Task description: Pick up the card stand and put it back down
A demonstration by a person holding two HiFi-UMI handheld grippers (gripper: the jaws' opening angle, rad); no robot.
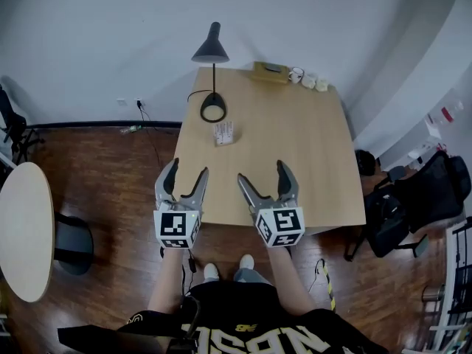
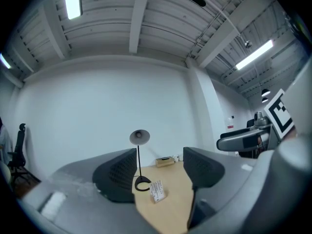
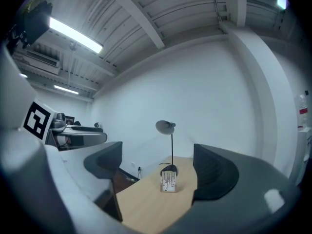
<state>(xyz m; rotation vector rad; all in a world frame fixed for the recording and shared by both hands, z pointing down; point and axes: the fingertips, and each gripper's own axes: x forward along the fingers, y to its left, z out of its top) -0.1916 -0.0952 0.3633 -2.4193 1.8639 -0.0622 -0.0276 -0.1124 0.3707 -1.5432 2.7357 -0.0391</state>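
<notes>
The card stand (image 1: 224, 133) is a small clear holder with a white printed card, upright on the wooden table (image 1: 310, 168) near the lamp base. It also shows in the left gripper view (image 2: 157, 191) and the right gripper view (image 3: 168, 182). My left gripper (image 1: 186, 180) hovers at the table's near left edge, open, nothing between its jaws. My right gripper (image 1: 267, 179) hangs over the near part of the table, open and empty too. Both point level toward the stand and are well short of it.
A black desk lamp (image 1: 212, 57) stands just behind the card stand, its cord running off the left edge. A tan box (image 1: 270, 72) and small white cups (image 1: 310, 80) sit at the far edge. A round table (image 1: 23, 231) is left, a black chair (image 1: 420, 198) right.
</notes>
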